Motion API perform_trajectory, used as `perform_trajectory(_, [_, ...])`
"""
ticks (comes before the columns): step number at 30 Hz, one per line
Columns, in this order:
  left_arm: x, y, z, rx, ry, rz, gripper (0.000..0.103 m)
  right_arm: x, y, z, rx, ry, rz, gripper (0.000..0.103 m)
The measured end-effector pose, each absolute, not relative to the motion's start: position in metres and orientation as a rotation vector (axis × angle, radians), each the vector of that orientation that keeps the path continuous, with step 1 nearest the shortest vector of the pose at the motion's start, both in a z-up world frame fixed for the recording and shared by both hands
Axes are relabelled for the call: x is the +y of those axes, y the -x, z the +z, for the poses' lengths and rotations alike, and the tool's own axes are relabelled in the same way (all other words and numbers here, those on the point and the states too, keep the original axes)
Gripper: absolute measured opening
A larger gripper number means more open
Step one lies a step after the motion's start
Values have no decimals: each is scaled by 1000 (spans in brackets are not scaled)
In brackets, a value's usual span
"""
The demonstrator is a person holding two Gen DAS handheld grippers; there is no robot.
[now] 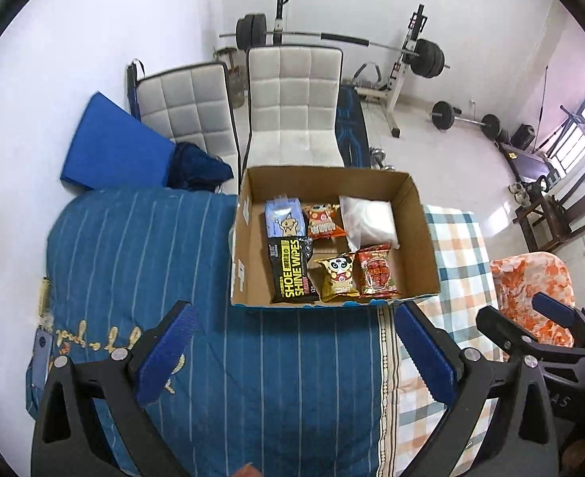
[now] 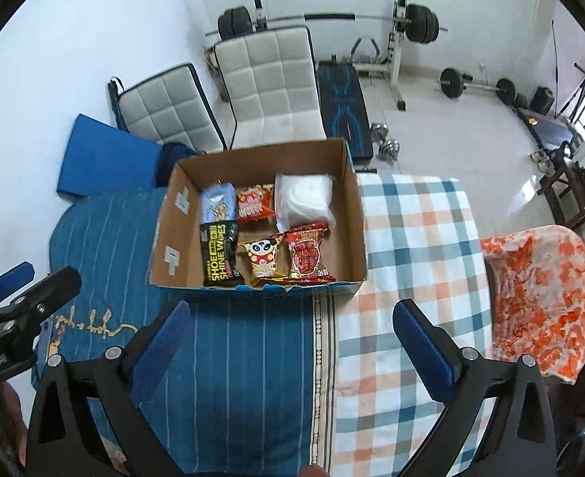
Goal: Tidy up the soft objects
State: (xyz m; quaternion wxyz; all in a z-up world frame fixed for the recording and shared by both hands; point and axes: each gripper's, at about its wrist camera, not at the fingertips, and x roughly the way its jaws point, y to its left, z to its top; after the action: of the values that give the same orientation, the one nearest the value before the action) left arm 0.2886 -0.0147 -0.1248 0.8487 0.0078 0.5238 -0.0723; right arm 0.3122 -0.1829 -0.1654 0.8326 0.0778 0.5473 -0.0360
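Note:
A cardboard box [image 1: 419, 238] [image 2: 352, 214] stands on the bed and holds several soft packs: black shoe shine wipes [image 1: 292, 270] [image 2: 219, 252], a light blue tissue pack [image 1: 284, 218] [image 2: 217, 200], a yellow panda snack [image 1: 338, 276] [image 2: 262, 256], a red snack [image 1: 376, 270] [image 2: 307, 254], an orange snack [image 1: 324, 220] [image 2: 254, 200] and a clear white bag [image 1: 370, 220] [image 2: 304, 200]. My left gripper [image 1: 292, 349] is open and empty, over the blue quilt in front of the box. My right gripper [image 2: 292, 349] is open and empty, in front of the box.
The bed has a blue striped quilt [image 1: 141, 246] [image 2: 109, 238] and a checked sheet [image 1: 455, 246] [image 2: 411, 230]. An orange-white blanket [image 2: 539, 298] hangs at the right. Two white chairs [image 1: 292, 107] and a blue mat [image 1: 113, 147] stand behind the box, weights beyond.

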Motion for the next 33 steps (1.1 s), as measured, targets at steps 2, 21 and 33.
perform_trajectory(2, [-13, -280, -115, 1090, -12, -152, 103, -180, -299, -149, 1137, -161, -69, 103])
perform_trajectory(21, [7, -220, -40, 959, -10, -129, 103, -160, -218, -47, 1006, -149, -23, 103])
perform_trajectory(33, [0, -224, -40, 940, -29, -110, 103, -169, -238, -37, 967, -127, -86, 103])
